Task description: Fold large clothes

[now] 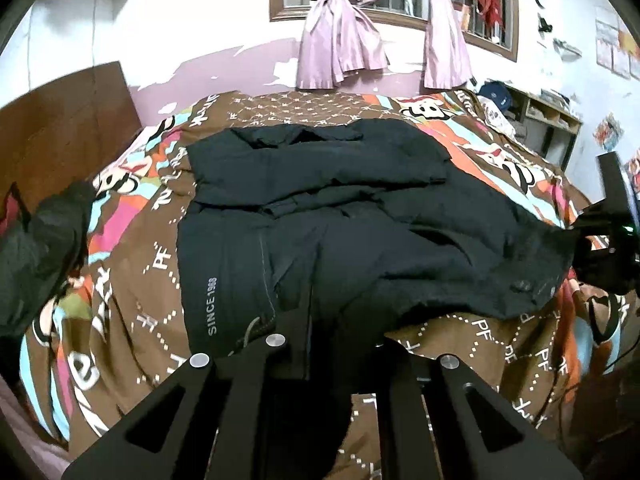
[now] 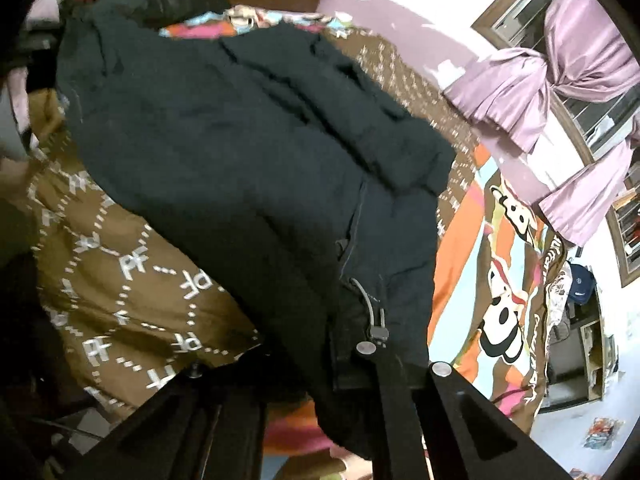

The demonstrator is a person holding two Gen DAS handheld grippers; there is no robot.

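A large black jacket (image 1: 320, 200) lies spread on a bed under a brown patterned quilt (image 1: 136, 280); white "SINCE 1988" lettering runs along its near left side. My left gripper (image 1: 336, 332) is at the near hem, shut on a fold of the black cloth that hangs down between its fingers. In the right wrist view the jacket (image 2: 224, 128) fills the middle, and my right gripper (image 2: 328, 348) is shut on its hem beside a grey drawcord toggle (image 2: 376, 328). In the left wrist view the right gripper (image 1: 600, 248) holds the jacket's lifted right corner.
Another dark garment (image 1: 40, 248) lies at the bed's left edge by a wooden headboard (image 1: 68, 132). Pink curtains (image 1: 340, 48) hang at a window beyond the bed. A shelf (image 1: 548, 116) with a blue cap (image 1: 496, 94) stands at the far right.
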